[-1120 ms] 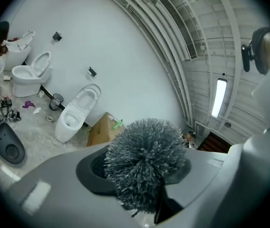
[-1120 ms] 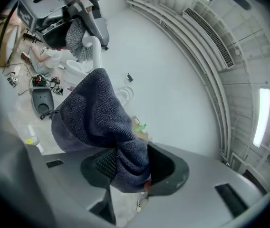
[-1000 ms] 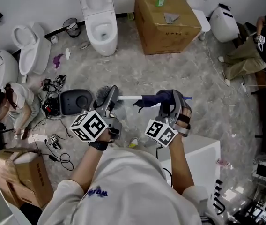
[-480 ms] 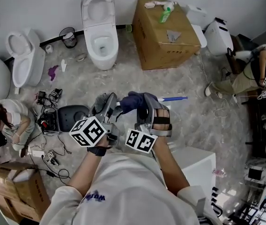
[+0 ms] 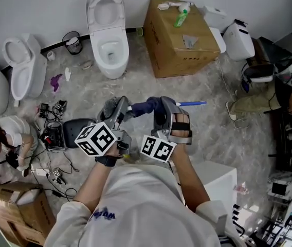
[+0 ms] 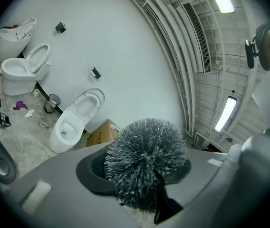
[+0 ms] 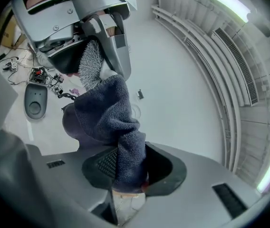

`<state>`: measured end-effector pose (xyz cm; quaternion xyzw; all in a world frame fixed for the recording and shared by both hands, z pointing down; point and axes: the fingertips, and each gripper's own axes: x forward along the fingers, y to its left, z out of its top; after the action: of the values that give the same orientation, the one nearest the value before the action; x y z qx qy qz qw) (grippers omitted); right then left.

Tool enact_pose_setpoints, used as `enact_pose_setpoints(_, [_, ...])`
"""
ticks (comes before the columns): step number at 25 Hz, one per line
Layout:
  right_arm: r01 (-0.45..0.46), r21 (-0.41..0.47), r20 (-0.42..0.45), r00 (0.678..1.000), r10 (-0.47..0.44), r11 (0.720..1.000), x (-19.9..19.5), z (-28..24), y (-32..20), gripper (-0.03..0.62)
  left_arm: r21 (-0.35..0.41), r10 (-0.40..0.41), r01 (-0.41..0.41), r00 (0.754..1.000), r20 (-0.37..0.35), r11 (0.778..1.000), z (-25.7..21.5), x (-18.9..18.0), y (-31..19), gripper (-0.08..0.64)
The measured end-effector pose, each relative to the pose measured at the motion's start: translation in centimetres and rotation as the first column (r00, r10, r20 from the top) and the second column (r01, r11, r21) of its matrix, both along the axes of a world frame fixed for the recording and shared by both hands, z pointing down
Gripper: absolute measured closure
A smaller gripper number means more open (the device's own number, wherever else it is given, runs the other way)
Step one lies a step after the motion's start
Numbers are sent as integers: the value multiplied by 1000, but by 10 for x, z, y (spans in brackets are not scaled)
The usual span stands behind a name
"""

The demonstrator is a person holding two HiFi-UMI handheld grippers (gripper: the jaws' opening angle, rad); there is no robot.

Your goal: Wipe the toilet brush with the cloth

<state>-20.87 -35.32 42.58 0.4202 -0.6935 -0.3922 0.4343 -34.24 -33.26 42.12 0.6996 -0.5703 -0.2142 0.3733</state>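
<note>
In the head view my left gripper [image 5: 119,108] is shut on the toilet brush, whose grey bristle head [image 5: 111,106] sits at its jaws. The brush's white and blue handle [image 5: 191,103] runs level to the right. The left gripper view shows the bristle head [image 6: 144,160] filling the space between the left gripper's [image 6: 147,182] jaws. My right gripper [image 5: 159,109] is shut on a dark blue cloth [image 5: 145,107] wrapped round the handle next to the brush head; its jaws have just been closing with the cloth between them. In the right gripper view the cloth [image 7: 109,122] hangs from the right gripper [image 7: 125,175] and touches the bristles [image 7: 91,63].
A white toilet [image 5: 107,30] stands against the far wall, with two more toilets [image 5: 25,66] at the left. A cardboard box [image 5: 182,30] carries a green bottle [image 5: 181,17]. A black lid [image 5: 79,127], cables and a crouched person [image 5: 7,138] are at the left; a white cabinet [image 5: 218,179] is near right.
My right gripper has slid the cloth left along the handle, from its middle to just beside the brush head. The handle's blue end now shows to the right of that gripper.
</note>
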Motion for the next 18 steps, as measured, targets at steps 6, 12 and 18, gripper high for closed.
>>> enact_pose_setpoints(6, [-24, -2, 6, 1000, 24, 1000, 28, 7, -44, 462, -2, -26, 26, 999, 19, 1000, 5, 3, -33, 364])
enact_pose_setpoints(12, [-72, -6, 7, 997, 72, 997, 83, 12, -104, 459, -19, -19, 20, 998, 61, 1000, 5, 30, -81, 364])
enact_pose_setpoints(18, [-123, 8, -6, 992, 123, 992, 152, 11, -163, 446, -15, -4, 5, 997, 81, 1000, -2, 67, -130, 364])
